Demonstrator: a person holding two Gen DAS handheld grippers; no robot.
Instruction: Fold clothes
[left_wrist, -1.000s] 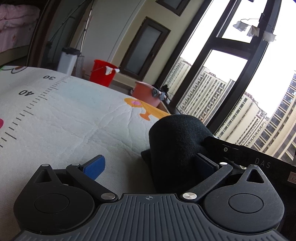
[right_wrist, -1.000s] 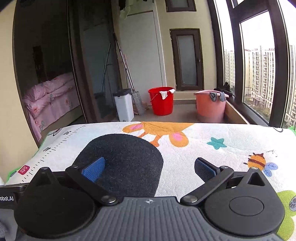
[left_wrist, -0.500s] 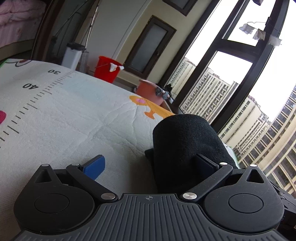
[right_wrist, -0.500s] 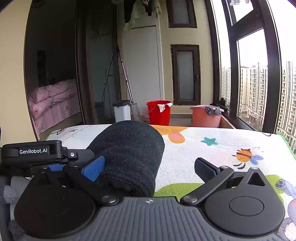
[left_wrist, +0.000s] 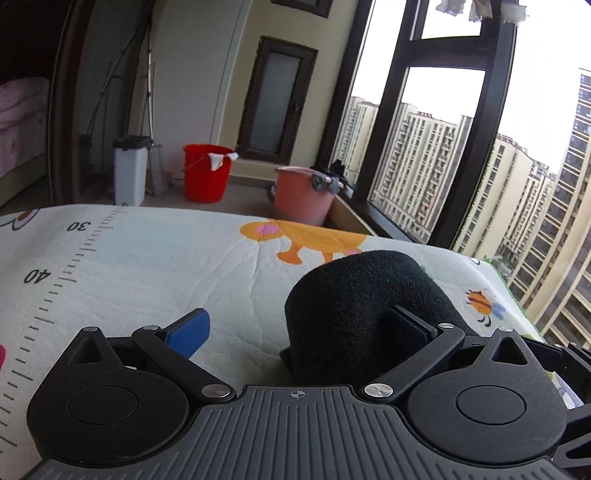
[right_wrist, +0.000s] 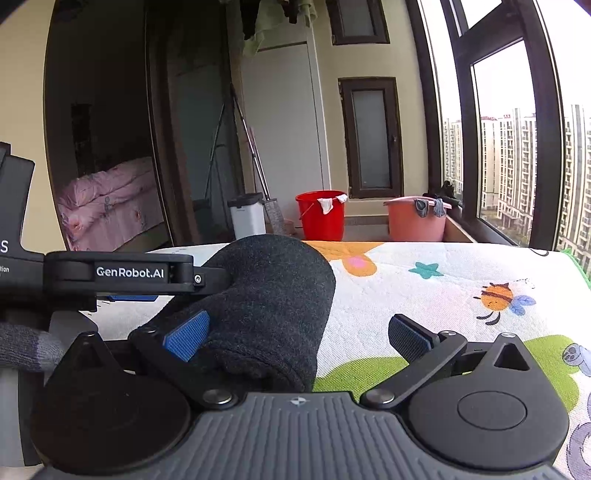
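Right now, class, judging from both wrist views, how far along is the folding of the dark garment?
Done: the dark garment looks gathered into a thick, rounded bundle on the printed mat. In hand: the left claw and right claw are both open, one finger of each against the bundle, neither clamping it. Left: probably pressing it flat and neat.

I see a fuzzy, matt dark knit garment (left_wrist: 365, 295) by my left claw (left_wrist: 299, 325), whose body is ribbed matt black plastic. Beneath lies a quilted printed cloth mat (left_wrist: 147, 266); ahead, a glossy red plastic bucket (left_wrist: 205, 173).
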